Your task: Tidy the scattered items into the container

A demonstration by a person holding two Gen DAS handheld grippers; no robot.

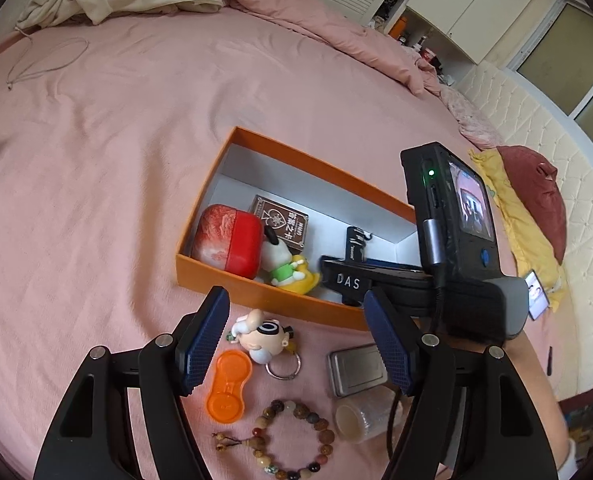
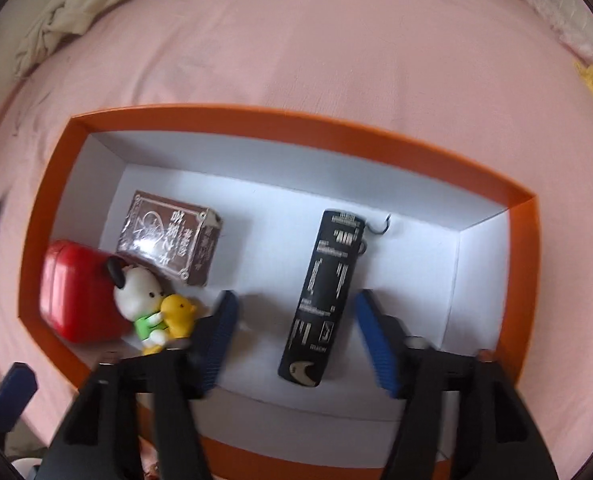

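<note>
The black tube (image 2: 323, 300) — white print along it — is seen flat in the orange box (image 2: 296, 118), between the right gripper's (image 2: 296, 330) spread, untouching fingers.

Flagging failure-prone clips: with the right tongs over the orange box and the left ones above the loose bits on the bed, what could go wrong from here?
1. The right tongs straddle the black tube lying in the orange box, beside the dog figurine; pulling out carelessly could drag either.
2. The left tongs hover open over the cartoon keyring, orange case and metal tin, which lie close together; a grab might catch two.
</note>
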